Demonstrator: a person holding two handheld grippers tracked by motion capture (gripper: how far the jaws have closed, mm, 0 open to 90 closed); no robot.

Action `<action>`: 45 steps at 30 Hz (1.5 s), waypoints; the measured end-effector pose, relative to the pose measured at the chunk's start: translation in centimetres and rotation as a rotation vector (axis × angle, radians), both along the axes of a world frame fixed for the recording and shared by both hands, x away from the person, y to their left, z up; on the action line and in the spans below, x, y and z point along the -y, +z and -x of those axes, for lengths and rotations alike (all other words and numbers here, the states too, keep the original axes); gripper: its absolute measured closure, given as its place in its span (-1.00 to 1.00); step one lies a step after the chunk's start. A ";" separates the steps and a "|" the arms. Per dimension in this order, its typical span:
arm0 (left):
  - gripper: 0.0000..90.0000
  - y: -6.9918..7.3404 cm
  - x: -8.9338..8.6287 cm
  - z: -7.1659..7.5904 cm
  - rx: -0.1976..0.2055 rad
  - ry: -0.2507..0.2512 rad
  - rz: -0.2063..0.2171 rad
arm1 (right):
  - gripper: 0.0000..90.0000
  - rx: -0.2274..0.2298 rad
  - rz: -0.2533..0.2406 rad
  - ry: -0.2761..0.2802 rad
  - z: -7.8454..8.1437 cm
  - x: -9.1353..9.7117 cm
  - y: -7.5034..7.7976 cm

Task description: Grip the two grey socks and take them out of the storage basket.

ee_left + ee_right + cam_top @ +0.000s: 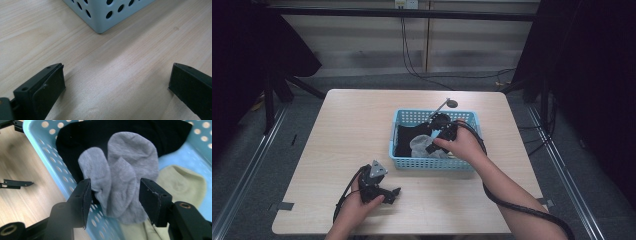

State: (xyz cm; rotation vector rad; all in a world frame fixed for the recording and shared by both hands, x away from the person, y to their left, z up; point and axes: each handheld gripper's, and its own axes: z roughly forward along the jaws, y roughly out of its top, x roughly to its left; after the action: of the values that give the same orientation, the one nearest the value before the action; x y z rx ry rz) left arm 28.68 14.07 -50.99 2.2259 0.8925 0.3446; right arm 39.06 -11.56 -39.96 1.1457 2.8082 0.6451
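Pale wood table (352,130), dark curtains at either side. Blue perforated basket (404,162) right of centre, holding:
- black cloth (125,130), largest, at the back;
- beige sock (185,185), beside it;
- grey sock (122,170), soft knit, crumpled in folds, lying on the black cloth against the basket wall.

Right gripper (115,195): in basket, jaws half-spread, straddling grey sock, pads not yet pressing. Left gripper (117,85): low over bare table by the basket corner, jaws wide, nothing between.

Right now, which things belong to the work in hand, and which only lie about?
In the work: grey sock, right gripper with jaws around it, light blue perforated plastic basket.
Lying about: black cloth, beige sock, left gripper.
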 end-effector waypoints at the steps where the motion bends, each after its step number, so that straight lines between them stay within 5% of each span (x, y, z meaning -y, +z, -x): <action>1: -1.00 0.0 0.0 0.0 0.000 0.000 0.000 | -0.02 0.000 0.000 0.000 0.0 0.0 0.0; 6: -1.00 0.0 0.0 0.0 0.003 0.001 -0.002 | 0.19 -0.004 0.011 0.018 -0.2 -0.6 -0.8; 10: -1.00 0.0 0.0 0.0 0.000 0.000 0.000 | 0.40 -0.049 0.001 0.027 -0.2 -1.1 -1.5; 13: -1.00 0.0 0.0 0.0 0.000 0.000 0.001 | 0.81 -0.063 0.006 0.034 -0.3 -1.4 -1.9; 16: -1.00 0.0 0.0 0.0 0.000 0.000 0.000 | 0.87 -0.069 0.009 0.036 -0.5 -1.2 -1.8; 31: -1.00 0.0 0.0 0.0 -0.005 -0.002 0.001 | 0.90 -0.013 0.024 -0.023 -1.2 1.7 3.6; 45: -1.00 0.0 0.0 0.0 -0.003 -0.002 -0.002 | 0.90 -0.051 0.038 -0.040 -2.1 4.0 6.4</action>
State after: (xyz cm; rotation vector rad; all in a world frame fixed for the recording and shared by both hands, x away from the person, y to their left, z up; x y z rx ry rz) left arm 28.70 14.07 -50.95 2.2302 0.8915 0.3410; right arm 41.16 -15.61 -33.58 1.2250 2.8180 0.5650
